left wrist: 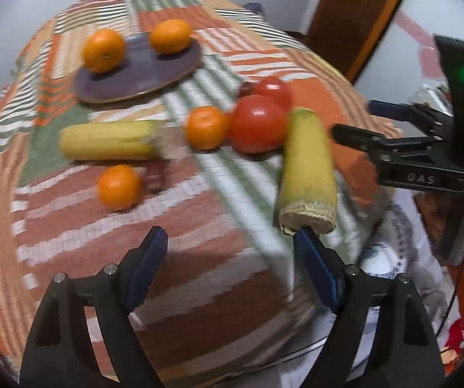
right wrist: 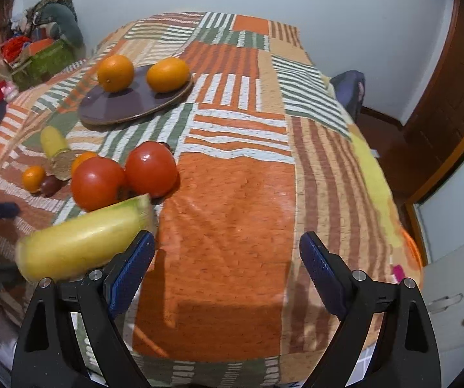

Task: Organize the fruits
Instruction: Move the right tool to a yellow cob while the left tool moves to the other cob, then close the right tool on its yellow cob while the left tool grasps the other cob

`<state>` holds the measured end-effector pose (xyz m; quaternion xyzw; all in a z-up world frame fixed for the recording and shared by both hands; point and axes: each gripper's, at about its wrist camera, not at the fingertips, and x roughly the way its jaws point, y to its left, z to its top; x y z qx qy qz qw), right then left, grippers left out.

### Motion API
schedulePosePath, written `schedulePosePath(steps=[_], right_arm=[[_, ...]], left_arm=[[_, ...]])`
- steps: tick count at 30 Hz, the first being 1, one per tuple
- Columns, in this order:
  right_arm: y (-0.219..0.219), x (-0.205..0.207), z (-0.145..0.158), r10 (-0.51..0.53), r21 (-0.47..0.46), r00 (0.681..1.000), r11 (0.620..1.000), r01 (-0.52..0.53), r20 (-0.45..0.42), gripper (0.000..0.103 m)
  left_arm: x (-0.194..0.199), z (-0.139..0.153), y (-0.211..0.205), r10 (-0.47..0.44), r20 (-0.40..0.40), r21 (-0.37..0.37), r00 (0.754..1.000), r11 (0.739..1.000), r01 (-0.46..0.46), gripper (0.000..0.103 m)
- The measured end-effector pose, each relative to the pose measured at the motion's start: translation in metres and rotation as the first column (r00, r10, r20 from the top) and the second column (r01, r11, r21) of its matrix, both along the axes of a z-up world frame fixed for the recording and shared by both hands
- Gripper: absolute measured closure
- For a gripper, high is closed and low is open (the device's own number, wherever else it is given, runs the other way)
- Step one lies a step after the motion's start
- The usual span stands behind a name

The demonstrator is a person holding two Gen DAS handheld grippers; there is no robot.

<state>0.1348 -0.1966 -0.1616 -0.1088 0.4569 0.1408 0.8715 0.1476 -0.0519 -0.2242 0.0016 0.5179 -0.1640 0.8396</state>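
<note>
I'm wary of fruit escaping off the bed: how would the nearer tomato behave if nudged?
The nearer tomato looks round and glossy, so it would probably roll and slip easily. The soft patchwork cover may slow it. The other tomato, seemingly touching it, could block it.

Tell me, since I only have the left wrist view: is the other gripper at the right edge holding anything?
Observer: No. In the right wrist view the right gripper is open, with nothing between its fingers and only the orange patch of the blanket ahead.
Reviewer: What is the dark blur beside the nearest orange?
Observer: A small, dark, round fruit, lying right beside that orange.
Reviewer: Is there anything past the left side of the plate?
Observer: Yes, a green box full of clutter, at the blanket's far left edge by the wall.
</note>
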Motion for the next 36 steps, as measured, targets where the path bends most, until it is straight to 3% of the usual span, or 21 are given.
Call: schedulePosePath(steps=[6,13,17,22,27,31,34,36], right_arm=[[0.007,-0.010,0.008,0.006,0.049,1.000,0.999,-0.006,-0.001,0.013],[0.035,-0.023,0.015,0.084,0.168,0.995,0.983,-0.075,-0.050,0.013],[0.060,-0.026,0.003,0.126,0.138,0.990,0.984,-0.116,-0.068,0.013],[0.070,-0.026,-0.012,0.128,0.104,0.988,0.987,-0.119,-0.083,0.013],[0.059,-0.024,-0.014,0.137,0.149,0.986,0.981,-0.122,-0.098,0.024],[0.054,-0.031,-0.010,0.148,0.120,0.987,0.983,-0.140,-0.066,0.033],[0.045,-0.033,-0.007,0.149,0.130,0.987,0.982,-0.139,-0.063,0.041],[0.039,-0.035,-0.005,0.143,0.129,0.988,0.982,-0.135,-0.057,0.048]], left_arm=[[0.000,0.002,-0.018,-0.029,0.023,0.018,0.999,0.999,0.028,0.020],[-0.005,0.022,0.036,0.111,0.086,0.016,0.990,0.994,-0.113,0.020],[-0.001,0.024,0.075,0.200,0.099,0.041,0.975,0.978,-0.205,0.020],[0.012,0.018,0.087,0.237,0.071,0.018,0.969,0.971,-0.239,0.020],[0.037,0.008,0.068,0.212,0.081,0.044,0.974,0.975,-0.216,0.020],[0.057,-0.002,0.058,0.214,0.083,0.082,0.973,0.972,-0.221,0.020],[0.067,-0.007,0.063,0.227,0.071,0.077,0.971,0.970,-0.232,0.031],[0.070,-0.006,0.071,0.220,0.047,0.013,0.974,0.975,-0.221,0.040]])
